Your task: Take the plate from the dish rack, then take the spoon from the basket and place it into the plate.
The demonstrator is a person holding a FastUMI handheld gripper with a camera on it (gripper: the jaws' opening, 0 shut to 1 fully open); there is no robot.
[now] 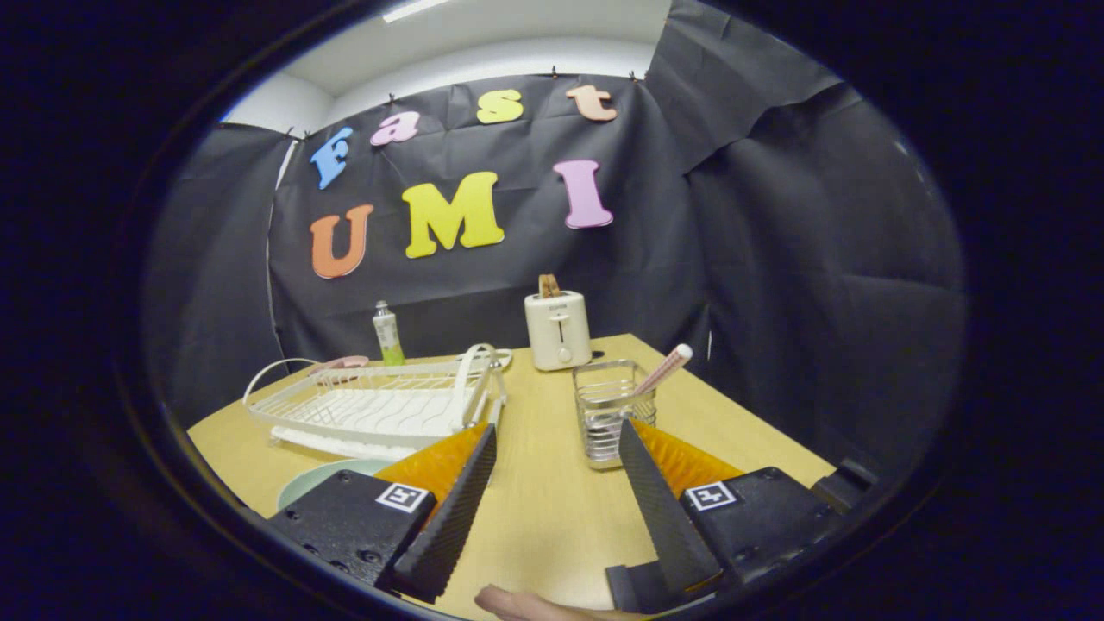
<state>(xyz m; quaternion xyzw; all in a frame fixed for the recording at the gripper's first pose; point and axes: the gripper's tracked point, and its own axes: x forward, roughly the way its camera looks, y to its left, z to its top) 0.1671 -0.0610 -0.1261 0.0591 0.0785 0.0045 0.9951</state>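
i have the gripper (556, 435) hanging above the wooden table (543, 509) with its fingers spread wide and nothing between them but bare tabletop. the plate (323, 479), pale green, lies flat on the table just to the left of my left finger, partly hidden behind it, and just in front of the dish rack (371, 405). the white wire rack sits beyond the left finger on its drip tray, with a pinkish item resting at its far rim that i can't identify. the basket (608, 410), a shiny wire one, stands just ahead of my right finger, whose tip overlaps its lower right side in my view. the spoon (664, 368) leans inside the basket, its pink handle with a white end poking up and out to the right. farther back, near the black cloth wall, a cream toaster (558, 329) stands with something in its slot, and a small green and white bottle (387, 333) stands behind the rack. a fingertip (526, 604) shows at the near edge, under the gripper.
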